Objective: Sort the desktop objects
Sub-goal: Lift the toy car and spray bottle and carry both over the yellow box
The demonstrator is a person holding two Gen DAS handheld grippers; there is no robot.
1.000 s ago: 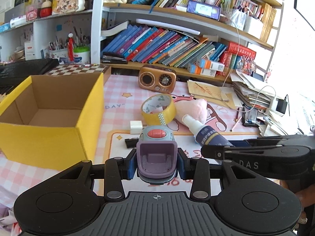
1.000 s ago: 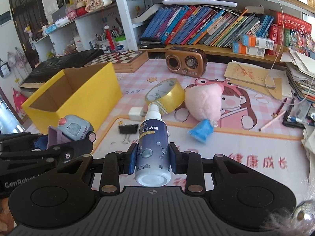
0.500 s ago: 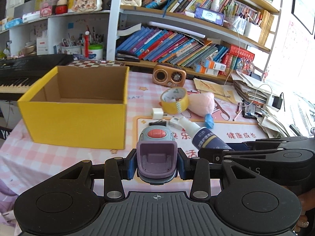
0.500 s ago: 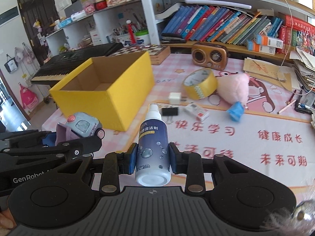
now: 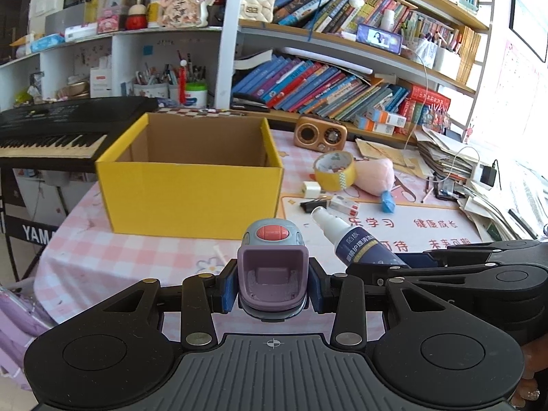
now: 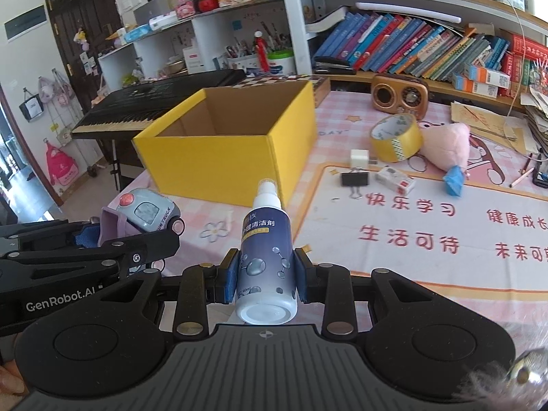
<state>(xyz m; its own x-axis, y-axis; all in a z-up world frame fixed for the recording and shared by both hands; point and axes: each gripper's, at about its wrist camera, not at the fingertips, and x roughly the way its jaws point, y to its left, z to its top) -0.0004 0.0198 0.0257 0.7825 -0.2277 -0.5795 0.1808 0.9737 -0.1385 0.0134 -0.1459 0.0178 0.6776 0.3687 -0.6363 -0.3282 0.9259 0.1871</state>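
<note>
Before the cardboard box (image 5: pixel 191 202), left claw (image 5: pixel 273 286) grips a plastic toy truck (image 5: pixel 272 270); right claw (image 6: pixel 266 279) grips a cylindrical spray bottle (image 6: pixel 265 257).

Two wrist views, angled down, sharing yellow box (image 5: pixel 191 185)

Table (image 6: pixel 342 126) under pink checked cloth, with a printed mat (image 6: pixel 428 236) over the right part. On the cloth: open yellow box (image 6: pixel 226 157), radio (image 6: pixel 399 96). Near the mat's far edge: tape roll (image 6: pixel 395 138), white cube (image 6: pixel 359 157), pink plush (image 6: pixel 445 147), black clip (image 6: pixel 354 179), small carton (image 6: pixel 394 179), blue scrap (image 6: pixel 453 176). Papers (image 6: pixel 479 116) stacked at far right.
</note>
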